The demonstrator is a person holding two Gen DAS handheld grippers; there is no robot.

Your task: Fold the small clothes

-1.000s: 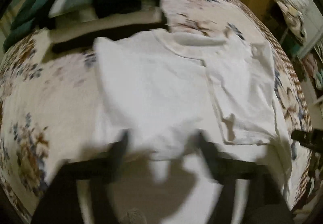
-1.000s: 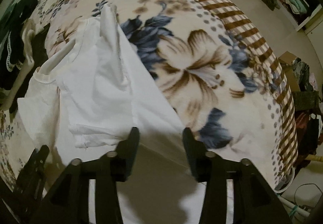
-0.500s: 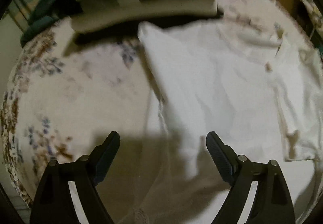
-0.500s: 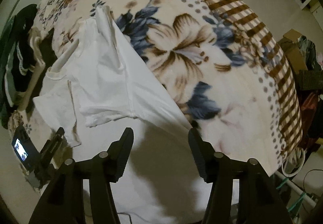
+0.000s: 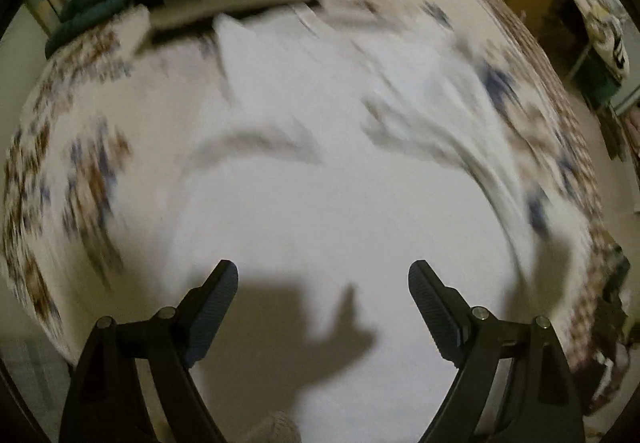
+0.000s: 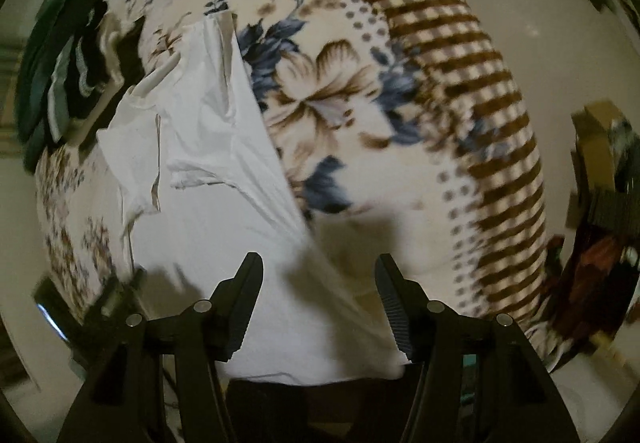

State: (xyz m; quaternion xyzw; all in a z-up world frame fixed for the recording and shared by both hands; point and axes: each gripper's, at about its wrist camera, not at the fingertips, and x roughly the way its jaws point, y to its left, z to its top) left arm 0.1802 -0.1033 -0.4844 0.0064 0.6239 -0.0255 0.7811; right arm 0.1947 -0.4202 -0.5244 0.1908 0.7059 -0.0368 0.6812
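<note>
White cotton is lying flat on the blanket (image 6: 420, 55), so while you are hovering the left gripper (image 5: 323, 307) and right gripper (image 6: 319, 297), both spread and empty, over the shirt's (image 6: 208, 147) near hem, be pinching both corners evenly.

Both grippers are showing matte black angular arms, ribbed dark-grey inner jaws, and round silver pivot screws.
</note>
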